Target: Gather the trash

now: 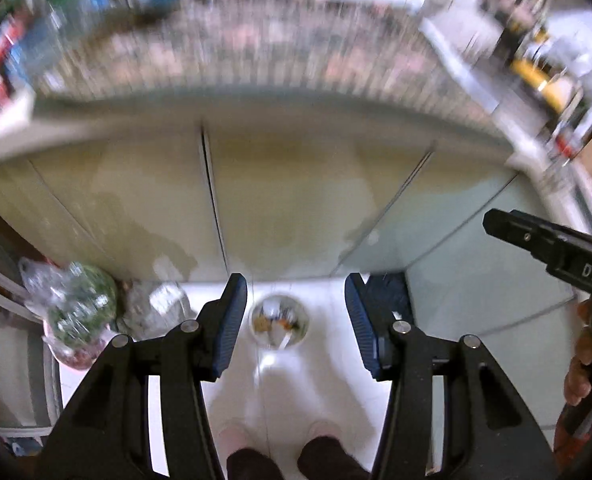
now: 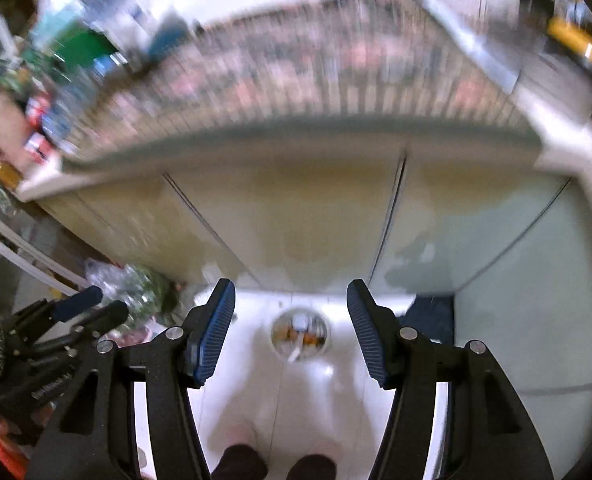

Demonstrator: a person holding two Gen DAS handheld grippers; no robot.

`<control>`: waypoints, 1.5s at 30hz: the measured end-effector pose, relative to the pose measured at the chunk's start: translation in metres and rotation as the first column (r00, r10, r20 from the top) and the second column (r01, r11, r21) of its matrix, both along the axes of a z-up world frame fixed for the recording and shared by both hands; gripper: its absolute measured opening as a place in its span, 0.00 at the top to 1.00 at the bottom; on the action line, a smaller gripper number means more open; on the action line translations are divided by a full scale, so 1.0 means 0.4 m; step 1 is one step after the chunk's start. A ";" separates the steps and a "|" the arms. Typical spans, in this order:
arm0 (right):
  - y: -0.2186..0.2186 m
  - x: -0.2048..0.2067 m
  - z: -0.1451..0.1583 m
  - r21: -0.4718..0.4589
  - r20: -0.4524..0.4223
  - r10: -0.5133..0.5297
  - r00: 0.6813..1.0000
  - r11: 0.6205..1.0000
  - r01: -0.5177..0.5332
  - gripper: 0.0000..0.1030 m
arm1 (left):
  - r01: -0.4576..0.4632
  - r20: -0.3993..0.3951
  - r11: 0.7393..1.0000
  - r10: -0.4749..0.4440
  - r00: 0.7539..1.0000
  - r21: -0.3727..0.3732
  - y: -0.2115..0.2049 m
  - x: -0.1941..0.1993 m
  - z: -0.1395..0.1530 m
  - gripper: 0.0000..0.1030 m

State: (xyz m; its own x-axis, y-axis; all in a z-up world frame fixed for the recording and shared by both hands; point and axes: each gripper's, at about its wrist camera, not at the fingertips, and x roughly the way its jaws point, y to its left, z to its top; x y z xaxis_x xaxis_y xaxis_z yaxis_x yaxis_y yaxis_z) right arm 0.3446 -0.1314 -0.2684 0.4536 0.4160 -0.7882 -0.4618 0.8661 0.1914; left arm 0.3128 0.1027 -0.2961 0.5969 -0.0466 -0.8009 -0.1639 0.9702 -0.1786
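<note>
Below your two grippers, left gripper [image 1: 296, 316] and right gripper [image 2: 292, 322], both gaping wide and empty, one trash bin [image 1: 278, 322] is sitting; two plastic bags [image 1: 72, 308] are lying beside it.

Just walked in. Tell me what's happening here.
A person stands at a kitchen counter holding a gripper in each hand. Both the left gripper and the right gripper point down at the floor with jaws open and nothing in them. Below sits a small round bin holding scraps, by the person's feet. A clear plastic bag with something green inside lies by the cabinet doors. The picture is blurred.
</note>
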 end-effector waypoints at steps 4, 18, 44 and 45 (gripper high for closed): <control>-0.052 -0.107 0.218 0.055 0.150 0.017 0.988 0.998 -0.026 0.47 | -0.008 0.150 1.000 0.004 0.989 0.030 -0.016 -0.105 0.224 0.51; -0.088 -0.566 0.526 0.199 0.470 -0.061 0.881 0.979 -0.038 0.34 | 0.054 0.475 0.989 -0.115 0.872 0.141 -0.078 -0.591 0.639 0.10; -0.063 -0.811 0.556 0.149 0.543 -0.088 0.835 0.989 0.007 0.00 | 0.033 0.545 0.986 -0.119 0.830 0.165 -0.039 -0.866 0.692 0.01; -0.062 -0.810 0.557 0.150 0.541 -0.086 0.837 0.989 0.005 0.00 | 0.030 0.546 0.985 -0.118 0.829 0.167 -0.039 -0.867 0.692 0.01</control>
State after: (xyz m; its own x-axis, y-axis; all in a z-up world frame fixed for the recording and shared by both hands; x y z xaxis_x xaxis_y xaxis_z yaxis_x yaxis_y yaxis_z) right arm 0.0206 -0.1561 -0.0456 0.8132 0.4689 -0.3447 -0.4869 0.8726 0.0383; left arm -0.0339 0.0872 -0.0193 0.9405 -0.0184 -0.3393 -0.0072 0.9972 -0.0740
